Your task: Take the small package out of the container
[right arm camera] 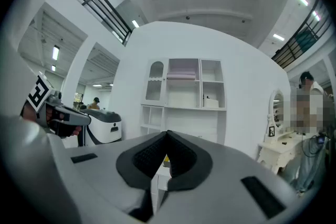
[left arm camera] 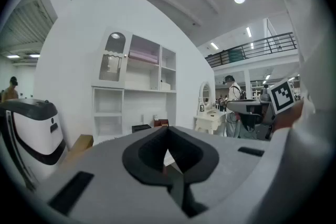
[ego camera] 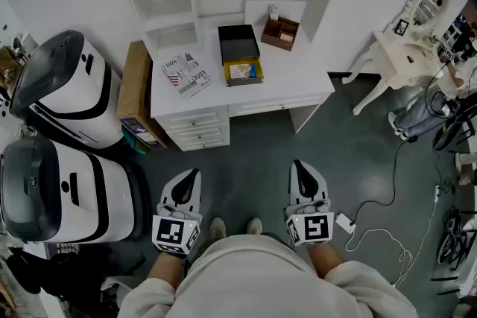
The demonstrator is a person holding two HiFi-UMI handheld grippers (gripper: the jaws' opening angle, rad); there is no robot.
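Head view shows the white desk [ego camera: 298, 82] from steeply above, with the open black container [ego camera: 238, 42] on its top near the middle. The small package [ego camera: 244, 71], yellow and blue, lies in the container's front half, the part nearest the desk's front edge; its print is too small to read. To the left of the container on the desk lies a patterned flat pack [ego camera: 186, 74], and to its right, towards the back of the desk, stands a brown wooden organiser [ego camera: 280, 32] whose contents cannot be made out.

Both tools are well short of the desk, over the dark floor in front of it. The left gripper [ego camera: 190, 182] has its jaws brought together with nothing between them, and the right gripper [ego camera: 302, 173] is likewise closed and empty. The forearms holding them are cut off by the bottom edge.

From the left gripper [left arm camera: 168, 131] view, the container is only a small dark shape on the desk beyond the joined tips, and the package is not visible. From the right gripper [right arm camera: 167, 136] view, the hollow between the pads frames a sliver of the desk with a speck of yellow; whether that is the package cannot be told.
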